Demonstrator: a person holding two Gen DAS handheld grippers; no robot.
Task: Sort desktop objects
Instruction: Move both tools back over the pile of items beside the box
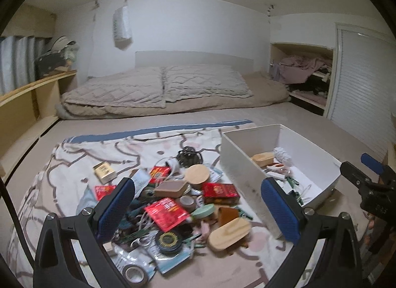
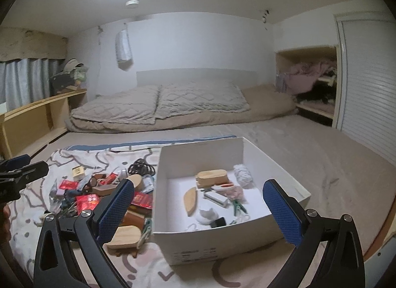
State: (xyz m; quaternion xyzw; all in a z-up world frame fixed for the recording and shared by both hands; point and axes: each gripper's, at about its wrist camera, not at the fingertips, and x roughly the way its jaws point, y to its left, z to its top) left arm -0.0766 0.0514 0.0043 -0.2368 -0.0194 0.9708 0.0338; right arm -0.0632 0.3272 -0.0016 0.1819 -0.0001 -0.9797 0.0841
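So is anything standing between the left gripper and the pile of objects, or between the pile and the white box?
Nothing visible blocks either path. The left gripper is open above the pile with only air between. The white box sits right beside the pile, its top open; only its near wall must be cleared. The right gripper is open above the box.

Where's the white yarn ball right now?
The white yarn ball lies inside the white box, in its far right corner, just right of the wooden block.

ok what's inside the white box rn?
White box holds a wooden block, white yarn ball, curved wooden piece, green clip and small white bits. Its near wall hides the front floor.
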